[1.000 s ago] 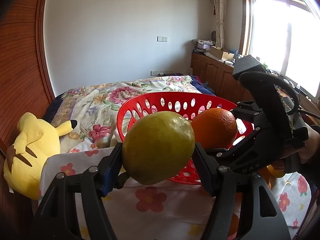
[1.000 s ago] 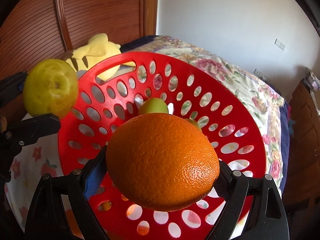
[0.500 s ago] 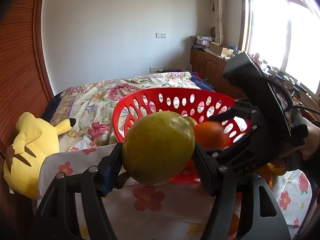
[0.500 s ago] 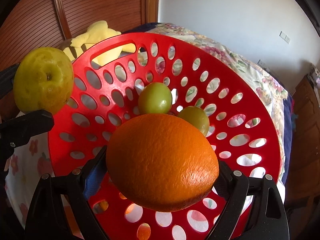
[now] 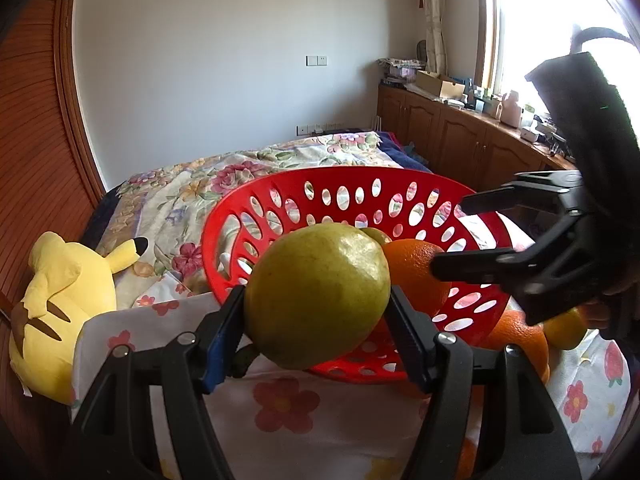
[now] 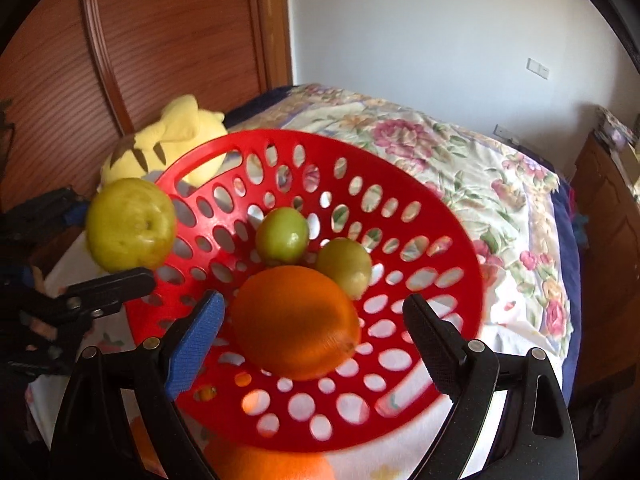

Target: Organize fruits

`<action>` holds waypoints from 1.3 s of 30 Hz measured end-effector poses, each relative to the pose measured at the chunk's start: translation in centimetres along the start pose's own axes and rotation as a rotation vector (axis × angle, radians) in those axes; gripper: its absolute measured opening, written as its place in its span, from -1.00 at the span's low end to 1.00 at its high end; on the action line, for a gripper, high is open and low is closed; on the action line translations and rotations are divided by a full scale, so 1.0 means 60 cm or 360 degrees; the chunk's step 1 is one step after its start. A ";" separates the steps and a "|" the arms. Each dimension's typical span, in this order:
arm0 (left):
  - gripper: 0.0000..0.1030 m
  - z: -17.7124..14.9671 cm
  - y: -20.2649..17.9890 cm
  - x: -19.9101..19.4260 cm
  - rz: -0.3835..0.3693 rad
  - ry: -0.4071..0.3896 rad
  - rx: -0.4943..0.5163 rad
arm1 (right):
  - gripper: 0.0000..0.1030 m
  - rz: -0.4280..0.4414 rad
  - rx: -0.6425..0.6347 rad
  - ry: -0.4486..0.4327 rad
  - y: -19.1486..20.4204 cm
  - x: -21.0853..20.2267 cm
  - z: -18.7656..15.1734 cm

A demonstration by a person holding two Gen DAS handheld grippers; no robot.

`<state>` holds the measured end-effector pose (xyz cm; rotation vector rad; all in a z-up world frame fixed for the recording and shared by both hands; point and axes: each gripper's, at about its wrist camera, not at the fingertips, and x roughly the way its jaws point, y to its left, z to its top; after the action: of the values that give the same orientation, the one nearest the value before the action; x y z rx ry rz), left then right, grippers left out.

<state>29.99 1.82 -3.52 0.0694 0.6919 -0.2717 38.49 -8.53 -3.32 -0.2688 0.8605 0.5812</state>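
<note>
A red perforated basket (image 6: 424, 200) (image 5: 240, 220) stands on the flowered cloth. My left gripper (image 5: 318, 304) is shut on a big yellow-green fruit (image 5: 316, 296), held just in front of the basket's near rim; it also shows in the right wrist view (image 6: 130, 228). My right gripper (image 6: 312, 332) is open above the basket, and also shows in the left wrist view (image 5: 452, 236). An orange (image 6: 296, 324) (image 5: 412, 268) lies free in the basket beside two small green fruits (image 6: 282, 236) (image 6: 346, 266).
A yellow plush toy (image 5: 60, 300) (image 6: 168, 136) lies left of the basket by the wooden wall. More oranges (image 5: 520, 336) (image 6: 272, 464) lie on the cloth beside the basket. A flowered bed (image 5: 224, 184) lies behind it, and wooden cabinets (image 5: 448, 136) stand at the right.
My right gripper has opened and let go of the orange, which now lies in the basket. My left gripper still holds its fruit and has come closer to the basket.
</note>
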 end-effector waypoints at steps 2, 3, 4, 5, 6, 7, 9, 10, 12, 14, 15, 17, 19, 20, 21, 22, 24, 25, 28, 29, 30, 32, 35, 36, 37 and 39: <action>0.32 0.000 -0.003 0.006 -0.0003 0.0016 0.0002 | 0.80 0.0003 0.0026 -0.0027 -0.004 -0.014 -0.008; 0.32 0.000 -0.005 0.009 -0.0003 0.0027 -0.0001 | 0.80 0.0005 0.0040 -0.0041 -0.005 -0.020 -0.012; 0.33 0.000 -0.006 0.011 -0.0003 0.0037 -0.0004 | 0.80 0.0006 0.0050 -0.0050 -0.006 -0.026 -0.016; 0.33 0.000 -0.007 0.012 -0.0002 0.0042 -0.0004 | 0.80 0.0006 0.0057 -0.0059 -0.006 -0.030 -0.021; 0.33 -0.001 -0.009 0.012 -0.0001 0.0047 -0.0002 | 0.80 0.0001 0.0058 -0.0077 -0.006 -0.036 -0.025; 0.33 -0.001 -0.010 0.012 0.0000 0.0053 -0.0001 | 0.80 -0.0007 0.0052 -0.0096 -0.005 -0.043 -0.029; 0.33 -0.002 -0.014 0.012 -0.0013 0.0066 0.0001 | 0.80 -0.0036 0.0043 -0.0120 -0.001 -0.053 -0.035; 0.34 -0.002 -0.015 0.012 -0.0023 0.0069 0.0001 | 0.80 -0.0054 0.0046 -0.0132 0.001 -0.060 -0.038; 0.35 -0.001 -0.018 0.009 -0.0047 0.0064 -0.0001 | 0.80 -0.0054 0.0053 -0.0161 0.004 -0.072 -0.044; 0.36 0.002 -0.022 -0.001 -0.0033 0.0016 0.0009 | 0.80 -0.0056 0.0064 -0.0185 0.006 -0.085 -0.050; 0.36 0.004 -0.023 -0.006 -0.0022 -0.0001 0.0014 | 0.80 -0.0056 0.0067 -0.0191 0.008 -0.091 -0.053; 0.36 0.008 -0.026 -0.018 -0.0023 -0.0019 0.0017 | 0.80 -0.0061 0.0070 -0.0201 0.011 -0.100 -0.059; 0.36 0.007 -0.028 -0.033 -0.0027 -0.0042 0.0019 | 0.80 -0.0079 0.0072 -0.0214 0.012 -0.111 -0.068; 0.36 0.006 -0.030 -0.040 -0.0027 -0.0054 0.0022 | 0.80 -0.0086 0.0073 -0.0222 0.013 -0.118 -0.073; 0.36 0.001 -0.033 -0.050 -0.0028 -0.0066 0.0026 | 0.80 -0.0096 0.0075 -0.0232 0.014 -0.126 -0.079; 0.36 -0.002 -0.036 -0.055 -0.0029 -0.0075 0.0025 | 0.80 -0.0105 0.0079 -0.0241 0.014 -0.133 -0.086; 0.36 -0.015 -0.043 -0.073 -0.0042 -0.0094 0.0034 | 0.80 -0.0119 0.0087 -0.0251 0.013 -0.145 -0.101; 0.36 -0.021 -0.045 -0.079 -0.0043 -0.0102 0.0038 | 0.80 -0.0127 0.0083 -0.0255 0.015 -0.150 -0.109; 0.36 -0.043 -0.058 -0.102 -0.0058 -0.0129 0.0048 | 0.80 -0.0163 0.0102 -0.0274 0.017 -0.165 -0.137; 0.36 -0.050 -0.062 -0.109 -0.0066 -0.0135 0.0049 | 0.80 -0.0163 0.0121 -0.0276 0.016 -0.169 -0.147; 0.36 -0.060 -0.068 -0.115 -0.0070 -0.0141 0.0054 | 0.80 -0.0164 0.0134 -0.0279 0.015 -0.173 -0.155; 0.36 -0.078 -0.077 -0.124 -0.0077 -0.0149 0.0067 | 0.80 -0.0187 0.0166 -0.0287 0.013 -0.182 -0.173; 0.36 -0.102 -0.091 -0.130 -0.0086 -0.0157 0.0083 | 0.80 -0.0210 0.0206 -0.0292 0.007 -0.191 -0.193; 0.36 -0.112 -0.095 -0.131 -0.0084 -0.0159 0.0086 | 0.80 -0.0220 0.0218 -0.0291 0.006 -0.194 -0.201; 0.36 -0.118 -0.098 -0.130 -0.0082 -0.0156 0.0084 | 0.80 -0.0237 0.0231 -0.0288 0.005 -0.196 -0.210; 0.36 -0.133 -0.103 -0.127 -0.0082 -0.0142 0.0077 | 0.80 -0.0274 0.0259 -0.0283 -0.001 -0.200 -0.226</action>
<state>17.73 -1.22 -4.61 0.0853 0.5991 -0.3393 23.79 -19.12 -2.59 -0.1392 0.7002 0.3661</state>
